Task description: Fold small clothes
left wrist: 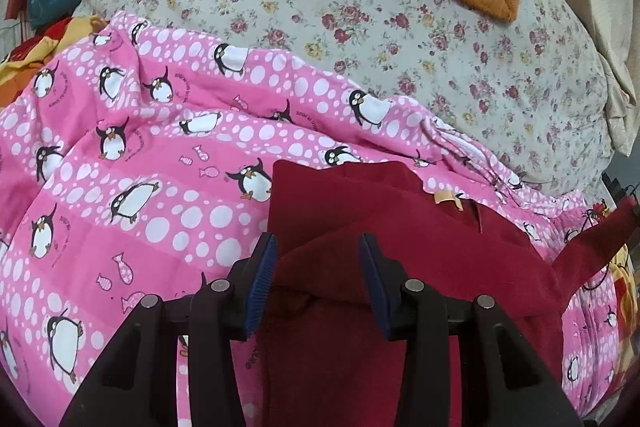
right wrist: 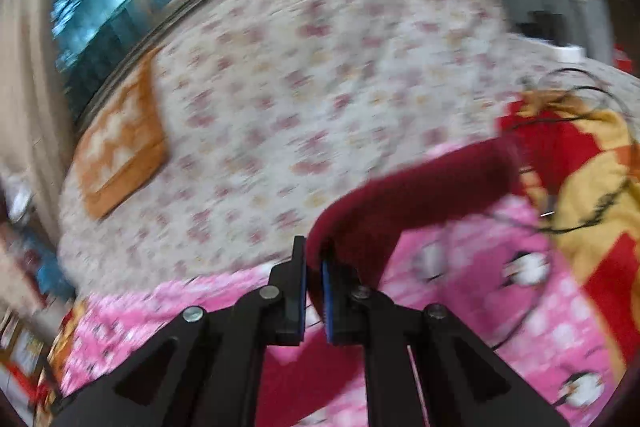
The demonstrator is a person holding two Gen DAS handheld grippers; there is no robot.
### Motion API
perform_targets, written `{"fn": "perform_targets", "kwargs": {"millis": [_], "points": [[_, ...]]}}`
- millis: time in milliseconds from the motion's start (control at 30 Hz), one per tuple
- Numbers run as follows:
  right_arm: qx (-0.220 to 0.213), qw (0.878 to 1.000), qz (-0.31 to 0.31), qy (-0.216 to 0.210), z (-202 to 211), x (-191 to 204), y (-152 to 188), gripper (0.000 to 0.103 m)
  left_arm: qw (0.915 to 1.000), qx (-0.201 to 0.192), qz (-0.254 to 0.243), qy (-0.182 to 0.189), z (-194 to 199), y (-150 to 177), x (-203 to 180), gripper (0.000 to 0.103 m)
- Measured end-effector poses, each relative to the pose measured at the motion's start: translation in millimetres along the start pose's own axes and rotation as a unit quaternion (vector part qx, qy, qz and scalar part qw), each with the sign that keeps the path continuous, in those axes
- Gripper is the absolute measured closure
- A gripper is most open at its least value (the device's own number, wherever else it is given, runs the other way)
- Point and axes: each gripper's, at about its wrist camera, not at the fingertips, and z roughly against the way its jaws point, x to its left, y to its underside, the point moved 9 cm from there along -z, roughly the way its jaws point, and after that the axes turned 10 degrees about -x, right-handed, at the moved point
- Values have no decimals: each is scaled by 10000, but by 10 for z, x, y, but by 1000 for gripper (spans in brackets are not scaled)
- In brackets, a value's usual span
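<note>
Right claw (right wrist: pixel 314 275) pinching maroon garment (left wrist: pixel 400 247) — creased, half-folded

Ahead of my tools I see a bed with a floral sheet (left wrist: pixel 360 39). Beyond it hang beige curtains (right wrist: pixel 28 75) beside a dark window (right wrist: pixel 96 19).

Small dark curved lettering was printed beside several penguins on the pink penguin-print sheet (left wrist: pixel 168 163), but in the left wrist view it was too small and warped to read. A short line of dark letters also sat on the same sheet at the near edge, partly hidden between the gripper arms, and could not be made out. The right wrist view was blurred, and no writing there was legible.
</note>
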Motion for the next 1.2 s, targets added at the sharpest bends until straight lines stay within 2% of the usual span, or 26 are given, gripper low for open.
{"fn": "perform_targets", "kwargs": {"millis": [133, 233, 300, 367, 400, 433, 467, 567, 633, 733, 767, 900, 967, 1000, 1067, 1133, 1200], "points": [[582, 9930, 564, -859, -62, 872, 459, 97, 9999, -25, 22, 111, 12, -8, -29, 71], [1228, 9765, 1069, -1414, -233, 1560, 1108, 97, 9997, 27, 24, 244, 0, 3, -59, 71], [1582, 9648, 1409, -1560, -347, 1866, 1584, 95, 9994, 92, 35, 317, -29, 18, -73, 71], [2041, 9517, 1757, -1474, -487, 2011, 2066, 77, 9990, 174, 99, 395, -54, 33, -86, 71], [2586, 9350, 2011, -1360, -571, 2044, 2421, 56, 9985, 228, 156, 471, -65, 42, -98, 71], [2895, 9237, 2154, -1290, -591, 2040, 2594, 52, 9982, 252, 193, 516, -65, 50, -108, 71], [3049, 9136, 2400, -1216, -571, 2032, 2743, 52, 9977, 272, 228, 579, -64, 52, -127, 71], [2737, 9143, 2712, -1246, -363, 2022, 2652, 46, 9965, 268, 245, 749, -52, 54, -217, 69], [2554, 9225, 2646, -1176, -185, 1935, 2503, 35, 9953, 265, 200, 909, -58, 74, -327, 69], [1961, 9421, 2544, -964, 62, 1724, 2187, 25, 9939, 419, -38, 1017, -107, 194, -545, 69], [1714, 9494, 2505, -808, 130, 1615, 2065, 25, 9932, 509, -122, 1037, -139, 248, -632, 69], [1297, 9677, 2102, -507, 135, 1342, 1705, 25, 9900, 930, -423, 969, -317, 422, -860, 69], [1069, 9766, 1844, -293, 98, 1157, 1538, 25, 9890, 1008, -566, 927, -423, 481, -957, 70], [1015, 9803, 1679, -233, 56, 1089, 1504, 25, 9883, 1047, -676, 879, -489, 517, -1002, 73], [970, 9865, 1310, -161, 0, 934, 1451, 25, 9868, 1170, -809, 777, -557, 605, -1014, 90], [1047, 9888, 1063, -63, -48, 785, 1456, 25, 9866, 1100, -878, 820, -561, 623, -1037, 99], [1063, 9902, 906, 2, -99, 693, 1457, 25, 9864, 1017, -816, 998, -486, 541, -1058, 101]]}}
